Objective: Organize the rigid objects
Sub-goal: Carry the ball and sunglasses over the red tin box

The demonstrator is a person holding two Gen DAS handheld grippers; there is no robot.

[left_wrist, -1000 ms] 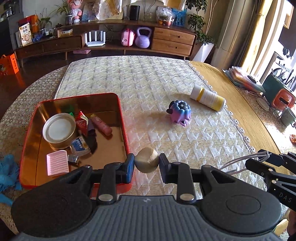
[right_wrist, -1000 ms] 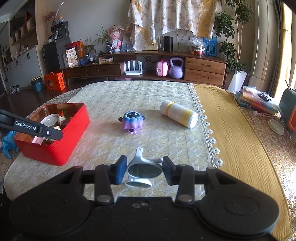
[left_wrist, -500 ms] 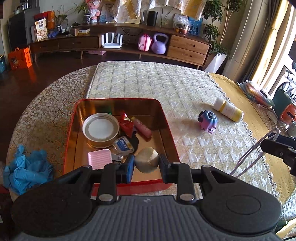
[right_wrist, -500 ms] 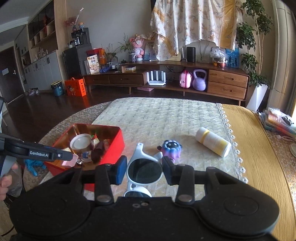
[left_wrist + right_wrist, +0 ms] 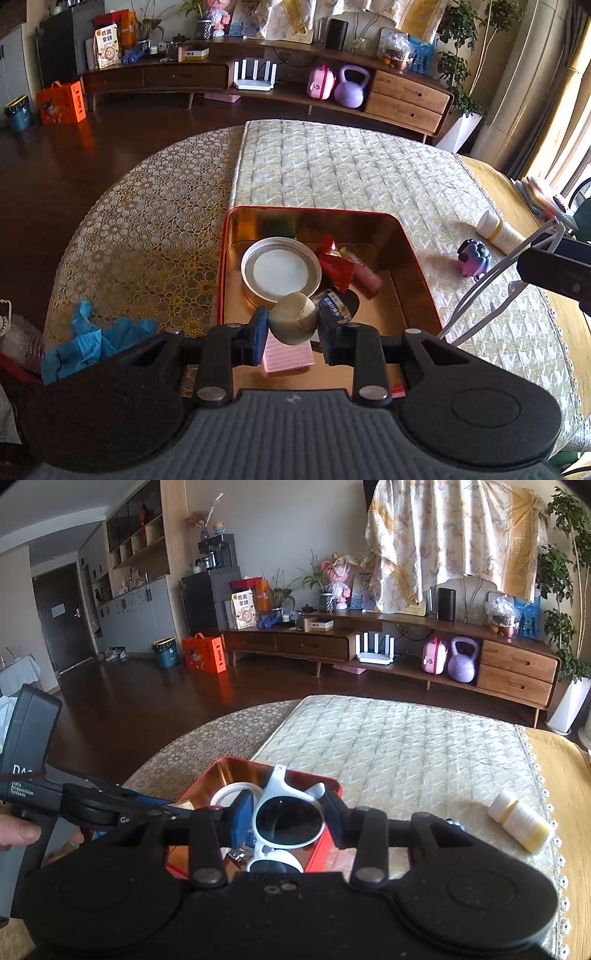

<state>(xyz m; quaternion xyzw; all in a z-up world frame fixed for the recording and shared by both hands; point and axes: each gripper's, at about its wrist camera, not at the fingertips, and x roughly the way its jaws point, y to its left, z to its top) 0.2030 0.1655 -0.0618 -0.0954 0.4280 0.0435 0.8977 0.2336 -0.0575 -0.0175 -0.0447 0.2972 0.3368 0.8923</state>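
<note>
Both tools now over red tin (image 5: pixel 413 254), up from worktop a second ago. Left tool (image 5: pixel 292 325) clenched on tan ball (image 5: pixel 293 318), above tin's near end. Right tool (image 5: pixel 290 818) grasping white sunglasses (image 5: pixel 289 816) over tin's right side. Purple toy (image 5: pixel 474 257), white bottle (image 5: pixel 496 229) wait on quilted mat, right. Risk: sunglasses' arms snagging tin rim or left tool; dropped ball rolling off lid (image 5: pixel 280 266).
</note>
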